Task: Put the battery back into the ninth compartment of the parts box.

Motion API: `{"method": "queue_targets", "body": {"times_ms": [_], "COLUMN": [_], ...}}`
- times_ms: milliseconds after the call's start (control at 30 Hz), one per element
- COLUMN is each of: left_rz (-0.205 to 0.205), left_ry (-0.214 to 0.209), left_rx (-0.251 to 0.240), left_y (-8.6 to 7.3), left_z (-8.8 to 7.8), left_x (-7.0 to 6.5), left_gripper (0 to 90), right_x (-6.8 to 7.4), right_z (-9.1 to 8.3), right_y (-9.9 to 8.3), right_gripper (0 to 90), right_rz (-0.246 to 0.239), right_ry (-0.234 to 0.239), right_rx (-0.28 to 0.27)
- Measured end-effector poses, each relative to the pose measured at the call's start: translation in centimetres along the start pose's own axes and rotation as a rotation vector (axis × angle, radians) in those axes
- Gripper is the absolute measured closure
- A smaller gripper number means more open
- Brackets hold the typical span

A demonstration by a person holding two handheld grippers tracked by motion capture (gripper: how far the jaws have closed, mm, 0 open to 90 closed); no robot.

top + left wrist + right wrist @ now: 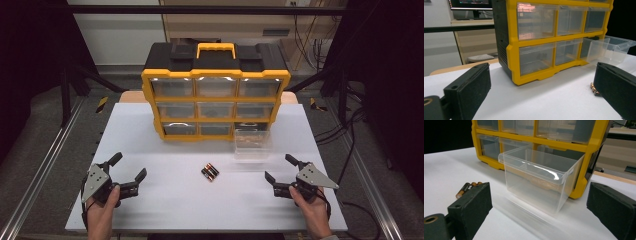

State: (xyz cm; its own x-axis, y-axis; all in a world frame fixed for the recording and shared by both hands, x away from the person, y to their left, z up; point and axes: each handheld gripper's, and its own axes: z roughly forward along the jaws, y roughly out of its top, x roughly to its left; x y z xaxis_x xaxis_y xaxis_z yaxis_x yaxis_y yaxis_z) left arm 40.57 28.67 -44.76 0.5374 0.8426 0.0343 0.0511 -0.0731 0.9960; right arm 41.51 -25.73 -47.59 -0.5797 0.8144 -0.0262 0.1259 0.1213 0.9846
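A yellow and black drawer cabinet stands at the back of the white table. A clear plastic drawer sits out on the table in front of the cabinet's lower right slot. Two or three batteries lie side by side at mid table. My left gripper rests open near the front left, nothing between its jaws. At the front right, my right gripper is open too, pointing at the clear drawer.
Metal frame rails run along both sides of the table. Cables lie on the floor at the right. A wooden cabinet stands behind the table.
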Motion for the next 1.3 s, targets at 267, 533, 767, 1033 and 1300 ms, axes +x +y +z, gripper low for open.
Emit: {"method": "queue_targets", "body": {"times_ms": [267, 533, 767, 1033, 1300], "left_rz": [-0.020, -0.030, -0.030, -0.065, -0.059], "left_ry": [0.000, 0.006, 0.006, 0.007, 0.000], "left_rx": [-0.009, -0.009, 0.004, 0.013, 0.010], "left_y": [0.3, 0.2, -0.1, -0.5, -0.3], "left_z": [0.0, -0.1, -0.1, -0.3, 0.1], "left_x": [-0.4, -0.3, -0.1, 0.4, 0.2], "left_gripper": [1.1, 1.1, 1.2, 1.2, 1.3], "right_x": [0.1, 1.4, 3.8, 6.5, 7.9], "right_z": [-0.3, 0.8, 2.0, 4.1, 6.2], "right_y": [-0.1, 0.0, 0.8, 1.5, 3.2], "right_gripper": [5.1, 5.5, 7.1, 9.4, 9.7], "right_rz": [0.064, 0.087, 0.011, 0.031, 0.003], "right_ry": [0.039, 0.041, 0.055, 0.125, 0.158], "right_rx": [0.068, 0.208, 0.273, 0.438, 0.513]}}
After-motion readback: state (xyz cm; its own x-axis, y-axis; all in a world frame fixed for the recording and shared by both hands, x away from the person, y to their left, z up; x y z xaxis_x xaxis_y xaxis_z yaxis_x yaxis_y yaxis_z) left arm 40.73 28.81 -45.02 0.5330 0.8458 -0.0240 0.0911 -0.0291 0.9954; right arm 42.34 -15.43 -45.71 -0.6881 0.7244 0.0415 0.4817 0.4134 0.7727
